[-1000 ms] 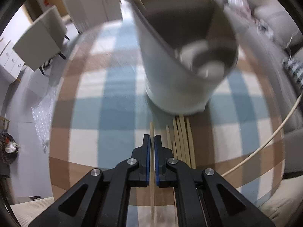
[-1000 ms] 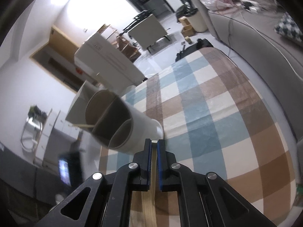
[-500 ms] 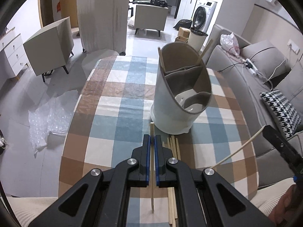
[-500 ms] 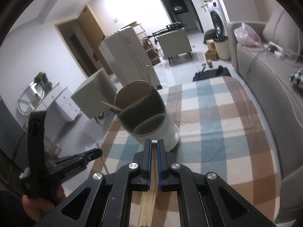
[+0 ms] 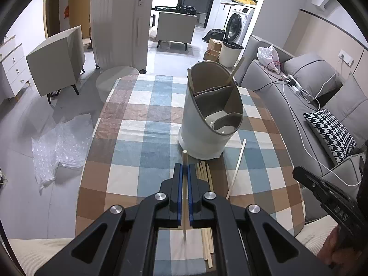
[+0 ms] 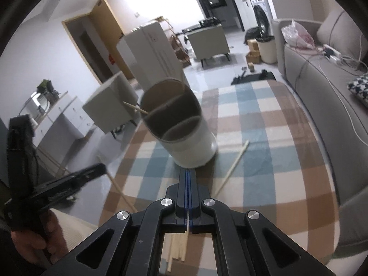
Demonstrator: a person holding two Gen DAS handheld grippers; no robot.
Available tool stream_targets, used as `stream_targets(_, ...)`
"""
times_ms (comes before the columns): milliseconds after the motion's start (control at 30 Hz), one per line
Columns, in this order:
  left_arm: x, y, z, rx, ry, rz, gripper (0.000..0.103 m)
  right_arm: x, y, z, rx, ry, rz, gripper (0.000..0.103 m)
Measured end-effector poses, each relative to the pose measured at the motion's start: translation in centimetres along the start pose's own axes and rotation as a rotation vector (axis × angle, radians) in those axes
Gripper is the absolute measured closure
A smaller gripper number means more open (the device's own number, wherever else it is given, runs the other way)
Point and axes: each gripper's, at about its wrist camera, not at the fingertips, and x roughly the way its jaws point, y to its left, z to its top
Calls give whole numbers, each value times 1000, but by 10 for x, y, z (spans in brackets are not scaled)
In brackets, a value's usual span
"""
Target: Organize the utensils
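Since a second ago we are pulling both hands back from the holder, which filled the left wrist view then and is now standing clear on the checked surface, and a pale chopstick that the right hand was carrying is now lying loose on the cloth just beside the holder's base. Our right gripper is closing fully; its blue pads are meeting with nothing between them. Our left gripper is clamping a single wooden chopstick, whose tip is sticking out ahead of the fingertips toward the holder. One chopstick is already leaning in the holder's rear compartment, and a bundle of chopsticks is lying flat on the surface just in front of the holder, beneath our grippers.

We are judging that we are mid-way through loading chopsticks into the holder. The next move is calling for lifting the left stick, tipping it more upright over the rear compartment, and opening the pads there; the right hand is needing to pick up the loose stick.
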Motion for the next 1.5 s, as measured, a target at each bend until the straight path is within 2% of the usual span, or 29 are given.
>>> stream_targets(67, -1, 3, -1, 1, -3, -13, 103, 11, -4, 4, -37, 64, -19, 100)
stream_targets(167, -2, 8, -1, -1, -3, -36, 103, 32, 0, 6, -190, 171, -48, 97)
stream_targets(200, -1, 10, -1, -6, -1, -45, 103, 40, 3, 4, -261, 212, -48, 96)
stream_targets(267, -1, 13, 0, -15, 3, -53, 103, 59, 11, -1, -461, 278, -97, 84)
stream_targets(300, 0, 15, -1, -16, 4, -57, 103, 66, 13, -6, -535, 313, -94, 83)
stream_targets(367, 3, 17, 0, -19, 18, -66, 103, 88, 18, -16, -697, 412, -54, 79)
stream_targets(467, 11, 23, -1, -33, 60, -75, 103, 109, 29, -34, -926, 505, -8, 73)
stream_targets(533, 15, 27, 0, -47, 79, -74, 103, 122, 35, -46, -1080, 558, 35, 73)
stream_targets(633, 18, 35, 2, -78, 96, -90, 103, 140, 37, -57, -1246, 618, 61, 73)
stream_targets(733, 21, 37, 5, -87, 107, -95, 103, 152, 38, -59, -1352, 657, 98, 73)
stream_targets(833, 26, 39, 6, -92, 129, -91, 103, 160, 41, -61, -1406, 708, 145, 73)
stream_targets(1000, 35, 60, 6, -188, 180, -86, 103, 175, 50, -66, -1449, 778, 225, 75)
stream_targets(1133, 44, 81, 3, -261, 221, -27, 103, 179, 52, -65, -1438, 815, 249, 77)
stream_targets(1200, 50, 88, 1, -286, 250, 0, 97, 179, 54, -64, -1421, 811, 253, 86)
stream_targets(1233, 53, 90, 0, -300, 262, 10, 88, 180, 54, -62, -1413, 807, 252, 98)
stream_targets(1267, 57, 94, -2, -320, 277, 25, 78, 180, 55, -62, -1408, 788, 240, 100)
stream_targets(1300, 60, 96, -3, -333, 286, 28, 73, 184, 51, -56, -1401, 777, 234, 100)
stream_targets(1367, 67, 98, -4, -352, 304, 28, 52, 185, 52, -54, -1349, 766, 241, 101)
stream_targets(1433, 75, 97, -4, -360, 324, 24, 50, 185, 51, -48, -1288, 730, 220, 102)
stream_targets(1500, 84, 95, -4, -349, 353, 24, 50, 185, 47, -34, -1152, 689, 217, 103)
